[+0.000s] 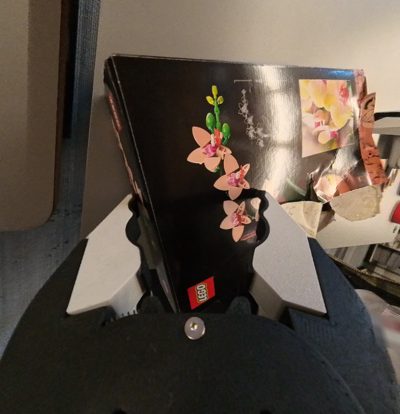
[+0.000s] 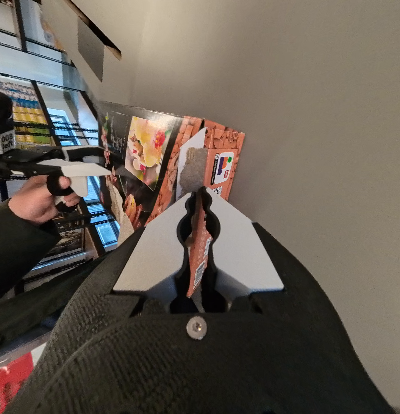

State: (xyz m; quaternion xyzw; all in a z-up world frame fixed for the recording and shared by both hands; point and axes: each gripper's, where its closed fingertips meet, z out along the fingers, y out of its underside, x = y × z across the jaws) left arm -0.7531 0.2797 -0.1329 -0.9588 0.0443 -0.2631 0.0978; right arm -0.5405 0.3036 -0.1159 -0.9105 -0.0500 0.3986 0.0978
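- Left wrist view: the left gripper (image 1: 195, 228) has its 2 white fingers (image 1: 109, 253) set around one end of a black cardboard box (image 1: 183, 139); the jaws are parted about as wide as the box is thick and grip it.
- The box stands on end, rising from 6 o'clock toward 12 o'clock, in front of a plain pale wall (image 1: 239, 29).
- Its black face carries printed pink brick-built orchid blooms at the centre, a square flower photograph at 2 o'clock, and a small red brand logo at 6 o'clock; the wording is left unquoted.
- The box's far end at 3 o'clock is torn, with grey raw card showing.
- Right wrist view: the right gripper (image 2: 200, 235) has its jaws closed to a narrow gap on the terracotta end flap (image 2: 198, 251) of the same box.
- The flap bears small print and a barcode; the end panel at 1 o'clock shows a white app-style label.
- At 9 o'clock a hand (image 2: 37, 201) holds the left gripper, which clamps the box's other end.
- Dark shelving (image 2: 49, 134) fills 9 to 11 o'clock; a red object (image 2: 8, 380) sits at 8 o'clock.
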